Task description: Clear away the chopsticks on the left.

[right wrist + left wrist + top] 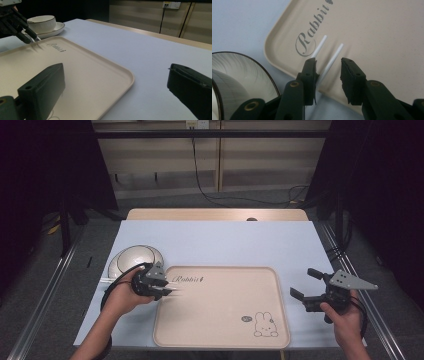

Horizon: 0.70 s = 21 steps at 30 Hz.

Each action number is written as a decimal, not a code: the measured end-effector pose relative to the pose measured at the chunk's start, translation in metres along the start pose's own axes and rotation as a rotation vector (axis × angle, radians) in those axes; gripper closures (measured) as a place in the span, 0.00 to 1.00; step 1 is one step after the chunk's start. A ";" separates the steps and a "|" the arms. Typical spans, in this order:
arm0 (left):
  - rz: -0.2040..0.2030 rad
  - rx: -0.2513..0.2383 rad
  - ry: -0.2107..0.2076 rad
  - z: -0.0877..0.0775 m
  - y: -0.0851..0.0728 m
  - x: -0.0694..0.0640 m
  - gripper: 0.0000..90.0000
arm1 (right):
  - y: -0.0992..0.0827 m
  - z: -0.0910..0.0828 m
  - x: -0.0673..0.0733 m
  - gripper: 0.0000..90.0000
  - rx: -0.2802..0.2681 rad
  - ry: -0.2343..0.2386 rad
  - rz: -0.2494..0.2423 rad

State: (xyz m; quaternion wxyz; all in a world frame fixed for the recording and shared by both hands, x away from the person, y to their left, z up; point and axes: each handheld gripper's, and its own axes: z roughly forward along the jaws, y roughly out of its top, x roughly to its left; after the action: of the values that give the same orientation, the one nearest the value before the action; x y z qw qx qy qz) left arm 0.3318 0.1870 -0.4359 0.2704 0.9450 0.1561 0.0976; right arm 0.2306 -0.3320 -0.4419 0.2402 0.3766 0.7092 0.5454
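A: Blue cloth covers the table, with a tan tray (220,307) on it. Where are the chopsticks (331,60)?

B: Between the left gripper (328,75)'s jaws, tips over the tray corner. They look thin, light, stiff and slippery. Pinch both near the middle.

A: Squeezed?

B: One touches a pad; the jaws stand partly open. Farther off, the right gripper (309,291) gapes wide, empty.

A: What covers the surface (225,240)?

B: A pale blue sheet, with bare wood showing along the far edge.

A: And what lies directly on it?

B: A beige tray (225,320) printed with "Rabbit" and a small rabbit drawing sits near, about the middle. Just beside its far left corner stands a white plate (125,257) with a dark-rimmed bowl (41,22) on it. To the right the blue sheet lies bare.
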 end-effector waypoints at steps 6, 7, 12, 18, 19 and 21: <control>0.000 -0.006 0.006 0.001 0.000 0.000 0.73 | 0.000 0.000 -0.001 0.01 -0.003 0.000 0.001; -0.001 -0.008 0.005 0.001 0.000 0.000 0.73 | 0.000 -0.001 -0.001 0.01 -0.001 0.002 0.001; 0.001 -0.008 0.001 0.002 -0.001 0.000 0.74 | 0.000 -0.001 -0.001 0.01 -0.002 0.006 0.003; -0.002 -0.003 -0.013 0.002 -0.001 0.001 0.77 | 0.000 0.000 -0.001 0.01 -0.003 0.005 0.007; -0.001 0.001 -0.008 0.001 -0.001 0.001 0.77 | 0.000 -0.001 -0.001 0.01 0.000 0.010 0.006; 0.000 -0.001 -0.017 0.001 -0.001 0.001 0.77 | -0.001 0.000 -0.001 0.01 0.003 0.010 0.008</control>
State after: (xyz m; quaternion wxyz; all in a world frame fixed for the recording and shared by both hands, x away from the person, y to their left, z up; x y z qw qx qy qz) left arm 0.3325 0.1870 -0.4374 0.2719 0.9457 0.1537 0.0898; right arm 0.2306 -0.3330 -0.4423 0.2341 0.3770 0.7097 0.5472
